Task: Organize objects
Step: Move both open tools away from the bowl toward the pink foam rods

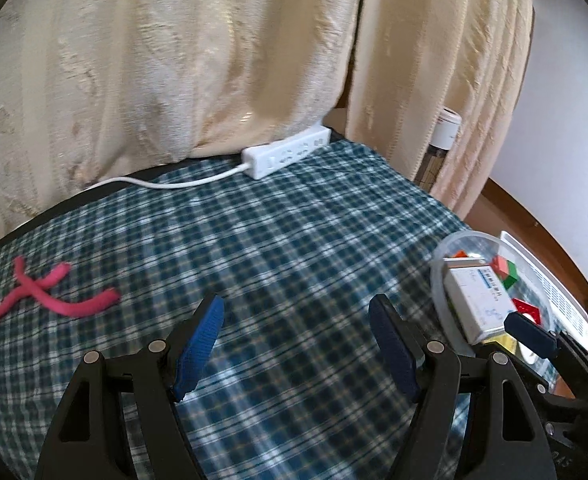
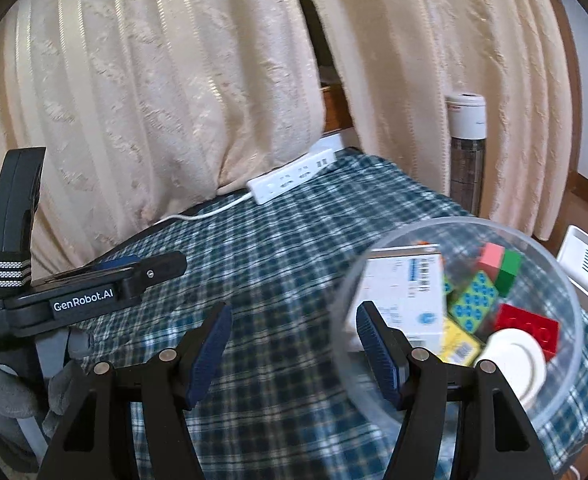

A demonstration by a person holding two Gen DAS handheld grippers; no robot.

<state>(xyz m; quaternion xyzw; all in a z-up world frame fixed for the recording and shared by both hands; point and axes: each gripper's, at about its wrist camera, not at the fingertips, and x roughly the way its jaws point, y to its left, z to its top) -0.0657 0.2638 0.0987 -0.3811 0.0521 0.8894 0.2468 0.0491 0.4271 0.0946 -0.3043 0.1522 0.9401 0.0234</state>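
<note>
The left claw (image 1: pixel 296 344) is open, with nothing between its blue pads. The pink stick toy (image 1: pixel 50 294) lies flat on the checked cloth (image 1: pixel 294 220), far out at ten o'clock from it. Its long way runs from eight o'clock to two o'clock. The right claw (image 2: pixel 292 354) is open too, and the clear bowl (image 2: pixel 570 296) of blocks sits at two o'clock, its rim just by one pad.

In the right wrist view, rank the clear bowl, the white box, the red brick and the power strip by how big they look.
1. clear bowl
2. white box
3. power strip and red brick: look alike, and the strip lies farther away, so unranked.
</note>
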